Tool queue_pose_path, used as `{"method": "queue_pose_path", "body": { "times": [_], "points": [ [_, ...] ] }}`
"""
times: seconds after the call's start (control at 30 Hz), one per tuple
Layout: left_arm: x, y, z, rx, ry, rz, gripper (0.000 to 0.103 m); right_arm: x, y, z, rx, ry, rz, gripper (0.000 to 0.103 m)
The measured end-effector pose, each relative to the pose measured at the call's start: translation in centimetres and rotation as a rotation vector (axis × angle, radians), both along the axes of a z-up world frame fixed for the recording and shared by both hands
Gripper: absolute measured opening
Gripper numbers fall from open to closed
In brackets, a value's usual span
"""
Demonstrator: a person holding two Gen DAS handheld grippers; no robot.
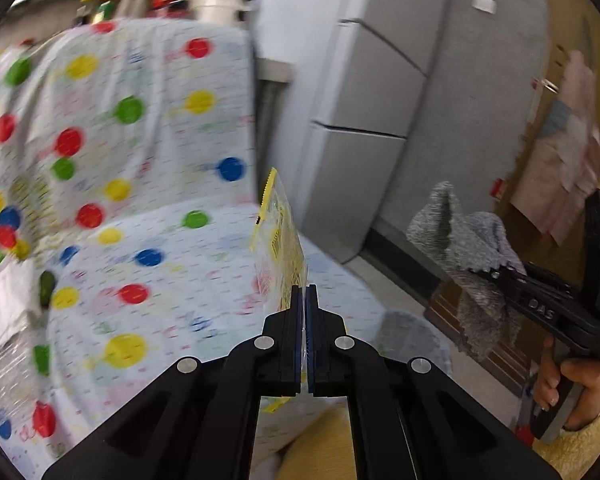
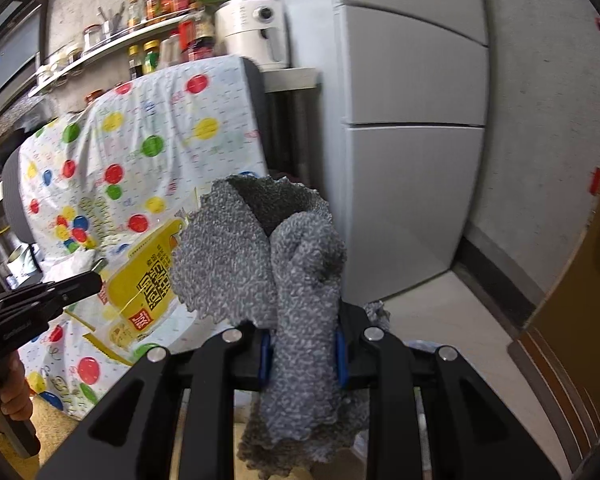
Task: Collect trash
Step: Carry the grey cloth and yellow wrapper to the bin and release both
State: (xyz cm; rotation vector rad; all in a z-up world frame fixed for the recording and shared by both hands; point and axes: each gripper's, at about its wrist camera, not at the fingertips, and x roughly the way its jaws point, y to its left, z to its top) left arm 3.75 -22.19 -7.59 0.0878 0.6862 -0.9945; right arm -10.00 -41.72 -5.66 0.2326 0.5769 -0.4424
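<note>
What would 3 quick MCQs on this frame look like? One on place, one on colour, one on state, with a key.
1. Where is the yellow wrapper?
A. Lying flat on the floor
B. Pinched in the left gripper, raised in front of the dotted chair cover
C. On the shelf with the bottles

2. What colour is the cloth in the right gripper?
A. Speckled grey
B. Red
C. Plain white

3. How do the left gripper's jaws stand?
A. Wide open, empty
B. Open around a bottle
C. Shut on the wrapper's lower edge

Key:
1 B, the left wrist view shows the wrapper standing up from the closed pads, with the cover behind it.
2 A, both views show a grey mottled knit fabric.
3 C, the blue pads meet with only the thin wrapper between them.
</note>
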Motion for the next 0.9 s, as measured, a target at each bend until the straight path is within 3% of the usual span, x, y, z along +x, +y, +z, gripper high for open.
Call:
{"method": "queue_pose_path", "body": {
  "times": [0.27, 0.57, 0.9],
  "points": [
    [-4.8, -5.7, 0.7, -0.04, -0.046, -0.162, 0.001, -6.3, -4.1, -1.7, -0.005, 0.028, -0.166, 0.023],
    [-9.6, -12.7, -2.7, -0.036, -0.006, -0.332, 0.001, -11.3, -8.3, -6.4, 0.068, 0.091, -0.303, 0.023],
    [-10.7, -18.5, -5.8, -0.009, 0.016, -0.39, 0.002, -11.1, -12.1, -10.5, 0.145, 0.074, -0.357, 0.026]
  ]
}}
